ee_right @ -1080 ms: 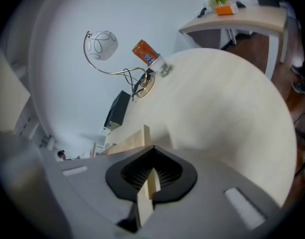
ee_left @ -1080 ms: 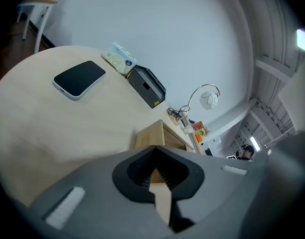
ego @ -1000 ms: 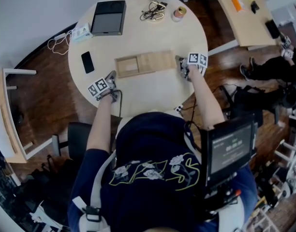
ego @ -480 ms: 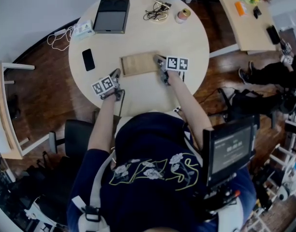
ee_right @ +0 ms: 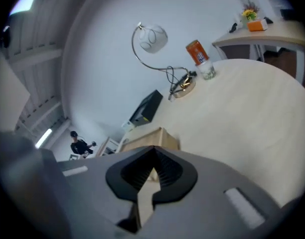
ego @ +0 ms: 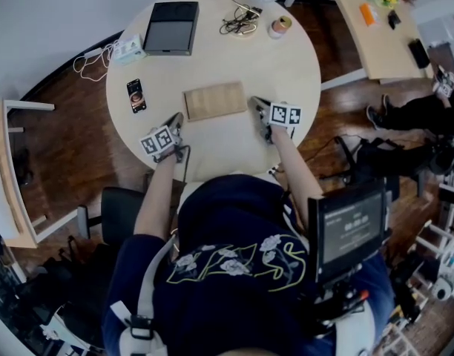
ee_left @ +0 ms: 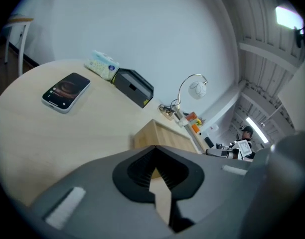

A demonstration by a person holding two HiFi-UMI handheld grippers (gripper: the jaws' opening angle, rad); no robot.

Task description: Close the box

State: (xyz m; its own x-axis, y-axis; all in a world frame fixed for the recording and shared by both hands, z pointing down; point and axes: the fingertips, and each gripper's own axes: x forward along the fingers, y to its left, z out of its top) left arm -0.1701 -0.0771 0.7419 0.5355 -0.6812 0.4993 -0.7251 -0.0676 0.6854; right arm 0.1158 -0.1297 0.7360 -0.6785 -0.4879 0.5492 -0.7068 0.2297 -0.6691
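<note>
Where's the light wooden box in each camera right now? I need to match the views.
Head view: the light wooden rectangular box lies mid-table, lid shut.
Left gripper view: middle of the picture, low.
Right gripper view: just left of centre, low.
Shared landmark: the black rectangular case lying beyond the box.

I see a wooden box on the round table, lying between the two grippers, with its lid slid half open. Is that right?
Not quite: the lid is shut. The head view shows the wooden box with one unbroken top and no open compartment. The rest holds: it lies on the round table, between the left gripper and the right gripper.
</note>
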